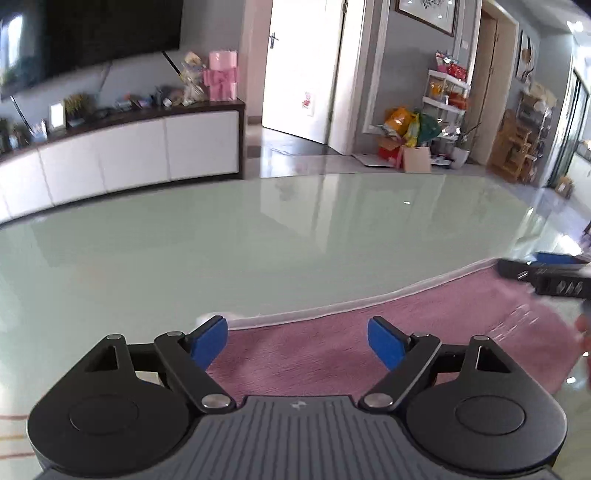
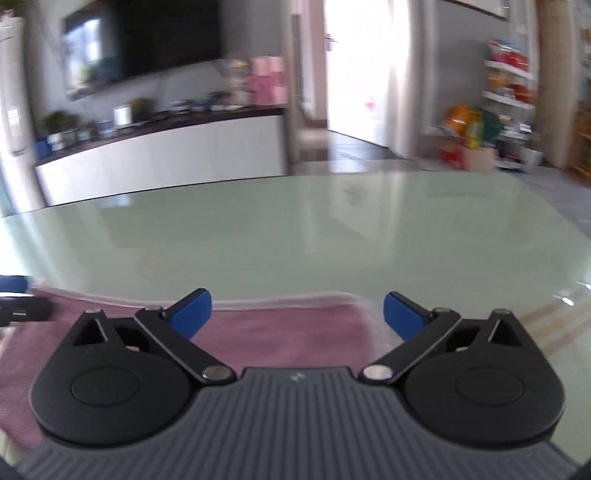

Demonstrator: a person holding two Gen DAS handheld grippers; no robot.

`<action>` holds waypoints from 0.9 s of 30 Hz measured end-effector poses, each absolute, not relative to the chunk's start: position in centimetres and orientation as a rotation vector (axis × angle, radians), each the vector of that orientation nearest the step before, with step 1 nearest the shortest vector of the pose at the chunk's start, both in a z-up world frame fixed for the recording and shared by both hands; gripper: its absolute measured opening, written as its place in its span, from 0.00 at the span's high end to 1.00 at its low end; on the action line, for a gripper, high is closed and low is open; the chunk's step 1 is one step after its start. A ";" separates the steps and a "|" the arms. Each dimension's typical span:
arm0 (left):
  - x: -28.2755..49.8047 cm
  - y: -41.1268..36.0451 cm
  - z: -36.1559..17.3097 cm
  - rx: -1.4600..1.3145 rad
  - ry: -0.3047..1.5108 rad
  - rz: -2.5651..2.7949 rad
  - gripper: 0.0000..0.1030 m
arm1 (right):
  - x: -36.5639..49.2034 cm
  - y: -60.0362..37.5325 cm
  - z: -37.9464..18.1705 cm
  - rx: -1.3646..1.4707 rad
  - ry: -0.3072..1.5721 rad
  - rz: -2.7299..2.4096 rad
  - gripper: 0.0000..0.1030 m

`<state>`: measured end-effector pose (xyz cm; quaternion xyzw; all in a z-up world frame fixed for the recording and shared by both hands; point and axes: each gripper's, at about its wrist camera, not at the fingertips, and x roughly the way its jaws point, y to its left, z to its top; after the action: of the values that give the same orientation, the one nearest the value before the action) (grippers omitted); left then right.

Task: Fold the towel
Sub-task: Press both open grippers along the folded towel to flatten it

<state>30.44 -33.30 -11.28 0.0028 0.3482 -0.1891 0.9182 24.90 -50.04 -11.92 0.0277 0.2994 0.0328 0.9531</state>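
Observation:
A pink towel (image 1: 369,339) with a pale hem lies flat on the glossy pale green table (image 1: 258,236). My left gripper (image 1: 297,343) hovers open over the towel's far left corner, blue pads spread wide with nothing between them. In the right wrist view the same towel (image 2: 288,339) stretches under my right gripper (image 2: 297,314), which is open above the towel's far right corner. The right gripper (image 1: 546,275) also shows at the right edge of the left wrist view, and the left gripper (image 2: 22,306) shows at the left edge of the right wrist view.
The table (image 2: 314,236) extends far ahead of both grippers. Beyond it stand a white TV cabinet (image 1: 122,155) with clutter on top, a wall screen (image 1: 88,33), an open white door (image 1: 303,66) and shelves with bags (image 1: 443,96).

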 end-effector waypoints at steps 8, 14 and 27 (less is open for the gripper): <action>30.5 -33.8 -13.8 0.135 0.734 -0.393 0.14 | 24.8 -49.3 -13.6 -0.038 0.698 0.016 0.00; 25.4 -30.9 -12.7 0.089 0.672 -0.364 0.14 | 19.5 -51.5 -12.3 0.071 0.609 -0.035 0.00; 18.1 -30.9 -15.1 0.167 0.712 -0.407 0.04 | 10.7 -49.0 -12.7 -0.048 0.683 0.072 0.00</action>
<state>18.09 -30.91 -15.12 0.0812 0.3456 -0.1977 0.9137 10.65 -48.98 -12.70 -0.0235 0.3349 0.0352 0.9413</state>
